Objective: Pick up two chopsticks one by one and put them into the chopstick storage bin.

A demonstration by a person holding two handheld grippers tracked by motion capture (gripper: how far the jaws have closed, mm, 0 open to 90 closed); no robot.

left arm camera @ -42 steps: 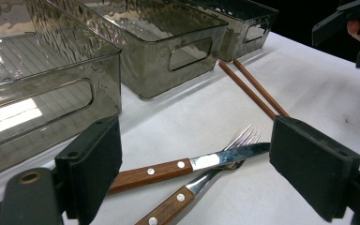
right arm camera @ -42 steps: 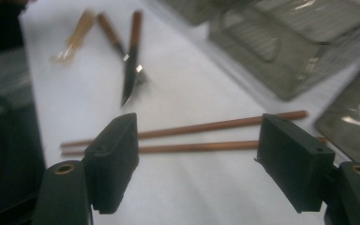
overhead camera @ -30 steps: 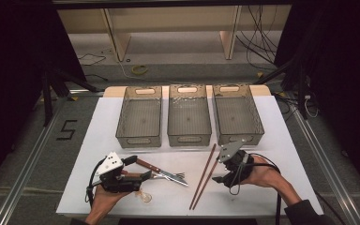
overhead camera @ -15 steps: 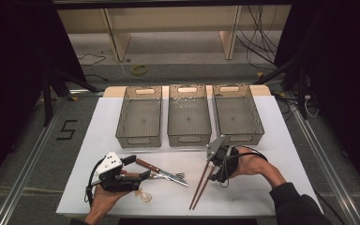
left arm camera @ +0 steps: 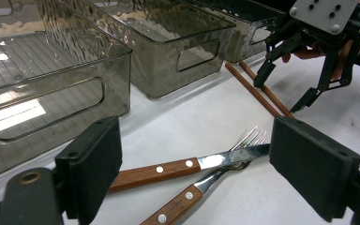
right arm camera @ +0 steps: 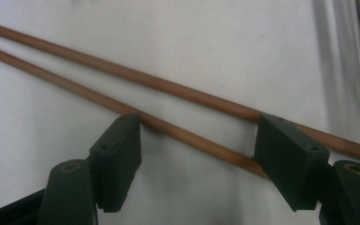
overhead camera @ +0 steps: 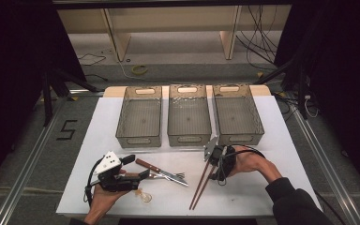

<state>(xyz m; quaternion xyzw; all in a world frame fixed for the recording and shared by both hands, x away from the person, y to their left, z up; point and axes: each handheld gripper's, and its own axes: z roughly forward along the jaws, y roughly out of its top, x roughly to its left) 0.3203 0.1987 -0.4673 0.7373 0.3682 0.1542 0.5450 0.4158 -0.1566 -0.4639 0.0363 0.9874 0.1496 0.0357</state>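
Two brown chopsticks (overhead camera: 198, 194) lie side by side on the white table (overhead camera: 272, 187), right of the middle. My right gripper (overhead camera: 214, 169) points down over their upper end. In the right gripper view the right gripper (right arm camera: 197, 159) is open, its jaws straddling the nearer chopstick (right arm camera: 187, 138), and they have just been closing a little. A wooden-handled knife (overhead camera: 146, 165) and fork (overhead camera: 180, 176) lie crossed left of the chopsticks. My left gripper (overhead camera: 139, 179) stands open beside them, and the left gripper view puts the knife (left arm camera: 154, 174) between the left gripper's (left arm camera: 197, 159) jaws.
Three smoky clear bins (overhead camera: 139, 140) (overhead camera: 189, 139) (overhead camera: 238, 138) stand in a row at the back of the table, with nothing in them. A small pale translucent thing (overhead camera: 144, 196) lies by the person's left hand. The table's front edge runs close below both hands.
My right gripper has moved left and down from beside the chopsticks to directly over them. The left gripper, knife and fork have stayed put.
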